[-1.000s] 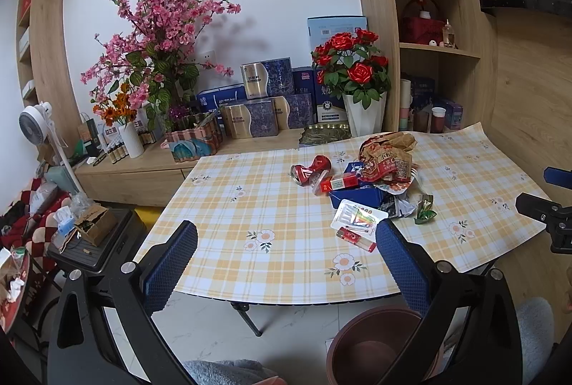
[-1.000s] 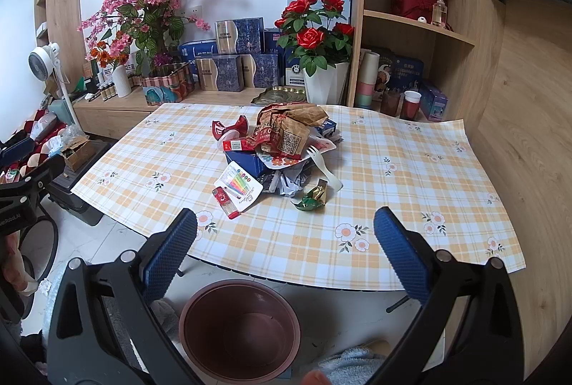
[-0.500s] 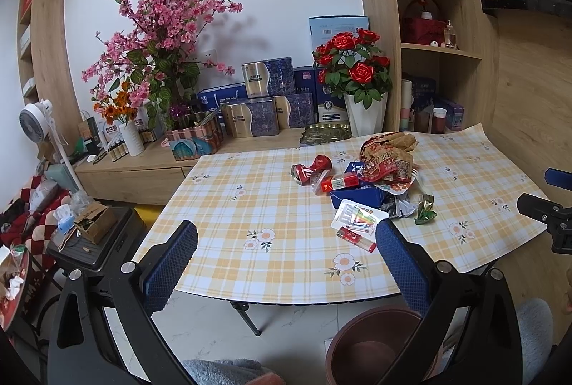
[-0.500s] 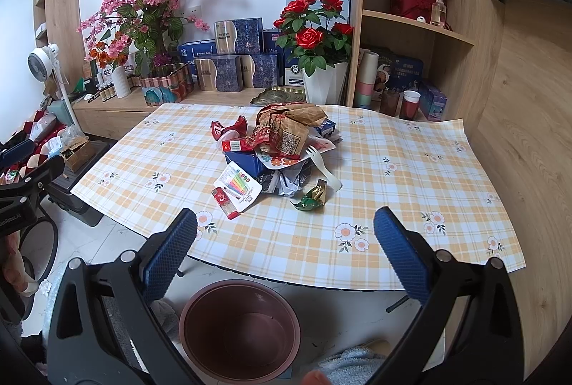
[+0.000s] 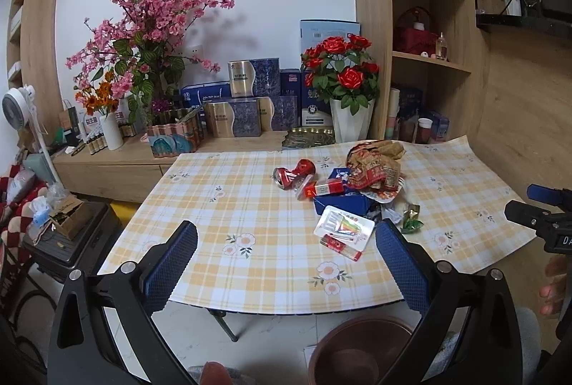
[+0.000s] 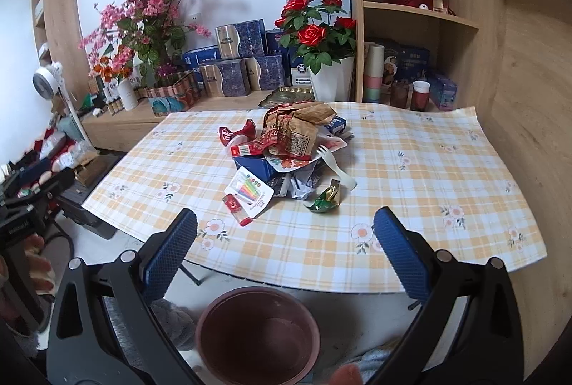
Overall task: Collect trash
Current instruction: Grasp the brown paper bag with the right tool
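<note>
A heap of trash lies mid-table on the checked cloth [image 6: 411,170]: a crumpled brown paper bag [image 6: 296,131], a crushed red can [image 6: 236,134], a blue box [image 6: 255,166], a white card of coloured sticks [image 6: 252,191], a red lighter [image 6: 236,208], a white plastic fork [image 6: 334,163] and a green-gold wrapper [image 6: 325,199]. The heap also shows in the left wrist view, with the can [image 5: 295,172] and card [image 5: 343,227]. A brown bin [image 6: 257,335] stands on the floor before the table. My left gripper [image 5: 286,263] and right gripper [image 6: 286,252] are open and empty, short of the table's near edge.
A low cabinet [image 5: 121,156] behind the table holds pink blossoms [image 5: 150,27], a rose vase [image 5: 348,120] and boxes. Wooden shelves [image 6: 422,13] stand at the right. A black case with a small box [image 5: 68,217] and a fan [image 5: 18,106] are on the left.
Both grippers have drifted slightly closer to the table. The trash has not moved.
</note>
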{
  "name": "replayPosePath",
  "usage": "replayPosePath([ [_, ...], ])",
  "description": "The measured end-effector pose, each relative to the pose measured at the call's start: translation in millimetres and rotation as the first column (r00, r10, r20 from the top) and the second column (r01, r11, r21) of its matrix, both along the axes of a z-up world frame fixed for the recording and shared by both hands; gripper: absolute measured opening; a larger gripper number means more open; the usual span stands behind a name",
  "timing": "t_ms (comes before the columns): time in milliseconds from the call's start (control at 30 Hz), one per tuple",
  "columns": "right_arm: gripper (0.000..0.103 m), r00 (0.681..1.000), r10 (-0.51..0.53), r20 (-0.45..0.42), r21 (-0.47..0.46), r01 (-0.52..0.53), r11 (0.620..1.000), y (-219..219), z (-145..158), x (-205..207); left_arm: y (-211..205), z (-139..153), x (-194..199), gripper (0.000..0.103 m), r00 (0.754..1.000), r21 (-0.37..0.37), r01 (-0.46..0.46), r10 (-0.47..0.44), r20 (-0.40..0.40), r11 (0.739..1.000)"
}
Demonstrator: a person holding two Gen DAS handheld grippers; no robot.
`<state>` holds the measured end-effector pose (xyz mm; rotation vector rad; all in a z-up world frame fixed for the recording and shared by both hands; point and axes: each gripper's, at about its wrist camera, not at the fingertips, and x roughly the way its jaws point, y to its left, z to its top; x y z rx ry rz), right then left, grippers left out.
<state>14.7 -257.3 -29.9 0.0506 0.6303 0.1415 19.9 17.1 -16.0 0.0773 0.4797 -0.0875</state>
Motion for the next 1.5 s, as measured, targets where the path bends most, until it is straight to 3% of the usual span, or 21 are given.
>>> replayPosePath([
  [167, 0.098, 0.997, 0.078, -0.02, -0.033, -0.079, 0.996, 18, -3, 40, 8, -2, 30, 0.098, 1.0, 0.0, -0.002, 0.002, 0.014, 1.0],
  [233, 0.098, 0.993, 0.103, -0.052, -0.083, -0.107, 0.991, 27, -6, 66, 15, -2, 44, 0.098, 1.0, -0.024, -0.002, 0.003, 0.004, 1.0],
  [333, 0.097, 0.996, 0.083, -0.03, -0.18, -0.087, 0.98, 39, -11, 103, 26, -6, 63, 0.098, 1.0, -0.062, -0.008, 0.007, -0.014, 0.998],
  [467, 0.097, 0.992, 0.096, -0.083, -0.215, -0.111, 0.97, 49, -27, 164, 34, -22, 91, 0.098, 0.999, 0.013, -0.031, 0.031, -0.03, 0.999],
  [667, 0.097, 0.991, 0.071, -0.114, -0.245, -0.097, 0.965, 73, -57, 247, 50, -51, 125, 0.098, 0.995, 0.036, -0.076, 0.078, -0.064, 0.996],
  [800, 0.096, 0.992, -0.008, -0.129, -0.23, -0.022, 0.973, 79, -72, 295, 56, -70, 145, 0.098, 0.992, 0.051, -0.082, 0.086, -0.091, 0.995],
  [900, 0.08, 0.981, -0.069, -0.179, -0.209, 0.031, 0.978, 74, -85, 323, 61, -82, 157, 0.098, 0.989, 0.036, -0.08, 0.084, -0.125, 0.996],
  [1000, 0.072, 0.966, -0.108, -0.236, -0.202, 0.06, 0.977, 71, -100, 337, 59, -89, 162, 0.098, 0.991, 0.027, -0.063, 0.066, -0.12, 0.998],
  [1100, 0.062, 0.969, -0.088, -0.229, -0.25, 0.029, 0.968, 76, -104, 335, 54, -97, 161, 0.098, 0.992, 0.022, -0.03, 0.032, -0.124, 0.999],
  [1167, 0.044, 0.977, -0.063, -0.202, -0.271, 0.007, 0.963, 79, -100, 328, 52, -103, 164, 0.098, 0.989, -0.005, -0.015, 0.015, -0.148, 1.0],
  [1200, 0.04, 0.982, -0.045, -0.183, -0.264, -0.005, 0.965, 79, -95, 323, 53, -105, 166, 0.098, 0.987, -0.019, -0.015, 0.012, -0.163, 1.0],
  [1500, 0.037, 0.999, 0.048, 0.016, -0.257, -0.042, 0.965, 65, -54, 280, 55, -105, 192, 0.097, 0.973, -0.126, 0.002, -0.031, -0.228, 0.992],
])
